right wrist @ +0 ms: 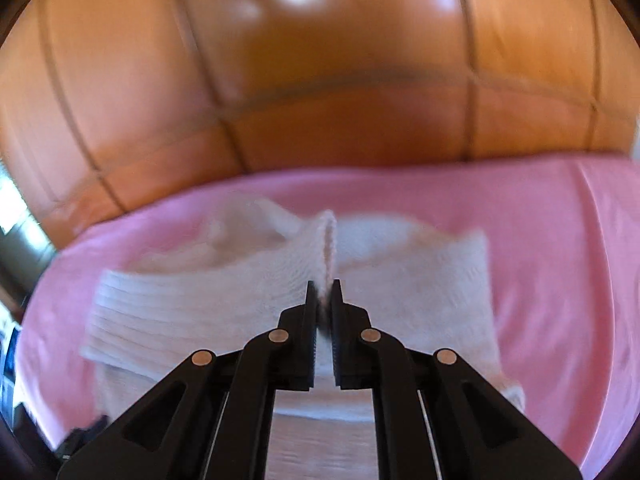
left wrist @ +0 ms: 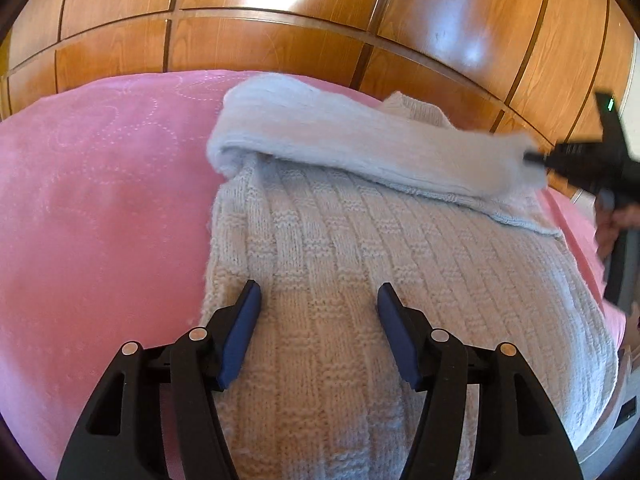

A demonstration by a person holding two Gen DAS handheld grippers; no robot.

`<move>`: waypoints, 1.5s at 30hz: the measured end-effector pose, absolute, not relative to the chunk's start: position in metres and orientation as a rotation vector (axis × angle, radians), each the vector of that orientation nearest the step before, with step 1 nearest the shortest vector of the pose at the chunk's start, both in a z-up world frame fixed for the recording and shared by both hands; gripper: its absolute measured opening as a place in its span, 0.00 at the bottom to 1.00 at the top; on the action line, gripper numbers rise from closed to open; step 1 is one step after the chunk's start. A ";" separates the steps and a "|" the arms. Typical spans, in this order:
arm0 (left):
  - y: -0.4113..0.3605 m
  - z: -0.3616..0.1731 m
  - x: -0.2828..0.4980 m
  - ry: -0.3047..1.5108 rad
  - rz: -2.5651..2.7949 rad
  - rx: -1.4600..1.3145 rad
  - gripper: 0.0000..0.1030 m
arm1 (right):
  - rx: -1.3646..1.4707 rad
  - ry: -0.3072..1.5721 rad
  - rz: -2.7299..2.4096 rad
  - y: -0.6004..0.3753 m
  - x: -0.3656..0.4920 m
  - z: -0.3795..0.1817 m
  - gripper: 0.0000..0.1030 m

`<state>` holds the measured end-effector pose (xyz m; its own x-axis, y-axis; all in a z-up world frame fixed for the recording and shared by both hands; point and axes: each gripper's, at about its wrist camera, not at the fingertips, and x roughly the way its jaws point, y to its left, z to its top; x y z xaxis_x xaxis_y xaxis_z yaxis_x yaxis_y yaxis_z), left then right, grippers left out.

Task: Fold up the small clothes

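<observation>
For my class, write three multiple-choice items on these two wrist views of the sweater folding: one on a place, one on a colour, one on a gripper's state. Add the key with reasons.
1. Where does the knitted sweater lie?
A. on the blanket
B. on a chair
C. in a basket

2. What colour is the blanket?
A. green
B. pink
C. grey

3. How is the right gripper?
A. open, empty
B. out of view
C. shut on a fold of knit

Key: 1 A, pink blanket surrounds the sweater; 2 B, both views show pink; 3 C, the right wrist view shows knit pinched between closed fingers.
</observation>
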<state>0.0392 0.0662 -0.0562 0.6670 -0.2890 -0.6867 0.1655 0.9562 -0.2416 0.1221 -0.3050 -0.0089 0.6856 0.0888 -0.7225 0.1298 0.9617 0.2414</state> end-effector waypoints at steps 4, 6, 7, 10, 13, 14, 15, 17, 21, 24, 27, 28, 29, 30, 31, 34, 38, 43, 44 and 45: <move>0.063 -0.054 0.041 0.829 -0.245 -0.145 0.58 | 0.311 0.875 -0.069 -0.324 0.122 -0.042 0.05; 0.063 -0.051 0.042 0.855 -0.244 -0.137 0.58 | 0.249 0.872 -0.105 -0.322 0.121 -0.047 0.05; 0.065 -0.047 0.044 0.878 -0.252 -0.141 0.58 | 0.221 0.876 -0.130 -0.328 0.121 -0.050 0.05; 0.085 -0.035 0.049 0.904 -0.306 -0.264 0.58 | 0.211 0.880 -0.105 -0.331 0.120 -0.047 0.05; 0.115 -0.022 0.058 0.892 -0.306 -0.389 0.58 | 0.188 0.861 -0.114 -0.328 0.115 -0.039 0.24; 0.125 -0.020 0.063 0.887 -0.301 -0.429 0.58 | 0.191 0.846 -0.121 -0.330 0.111 -0.035 0.31; 0.134 -0.018 0.068 0.882 -0.292 -0.464 0.58 | 0.193 0.824 -0.122 -0.330 0.106 -0.030 0.40; 0.152 -0.014 0.085 0.882 -0.262 -0.521 0.58 | 0.182 0.785 -0.090 -0.324 0.094 -0.018 0.43; 0.174 -0.010 0.125 0.876 -0.249 -0.583 0.58 | 0.132 0.752 0.016 -0.292 0.089 -0.007 0.59; 0.182 -0.015 0.159 0.895 -0.265 -0.638 0.58 | 0.100 0.753 0.060 -0.274 0.093 -0.010 0.65; 0.179 -0.022 0.195 0.919 -0.282 -0.669 0.58 | 0.078 0.782 0.060 -0.260 0.109 -0.024 0.66; 0.176 -0.025 0.204 0.934 -0.303 -0.676 0.58 | 0.067 0.800 0.051 -0.259 0.116 -0.032 0.67; 0.175 -0.029 0.212 0.951 -0.315 -0.681 0.58 | 0.061 0.815 0.046 -0.258 0.119 -0.038 0.68; 0.170 -0.035 0.225 0.979 -0.310 -0.673 0.58 | 0.065 0.828 0.044 -0.259 0.120 -0.045 0.70; 0.167 -0.039 0.232 0.998 -0.302 -0.665 0.58 | 0.078 0.834 0.044 -0.261 0.120 -0.050 0.72; 0.158 -0.048 0.248 1.014 -0.326 -0.663 0.46 | 0.089 0.832 0.048 -0.263 0.120 -0.053 0.77; 0.136 -0.022 0.236 0.883 -0.346 -0.514 0.13 | 0.097 0.831 0.039 -0.264 0.120 -0.058 0.80; 0.106 -0.026 0.229 0.853 -0.160 -0.173 0.11 | 0.023 0.842 0.004 -0.253 0.124 -0.062 0.83; 0.101 -0.037 0.232 0.888 -0.115 -0.098 0.11 | 0.005 0.845 -0.004 -0.251 0.124 -0.063 0.83; 0.097 -0.045 0.231 0.900 -0.097 -0.050 0.14 | -0.004 0.846 -0.009 -0.250 0.124 -0.064 0.84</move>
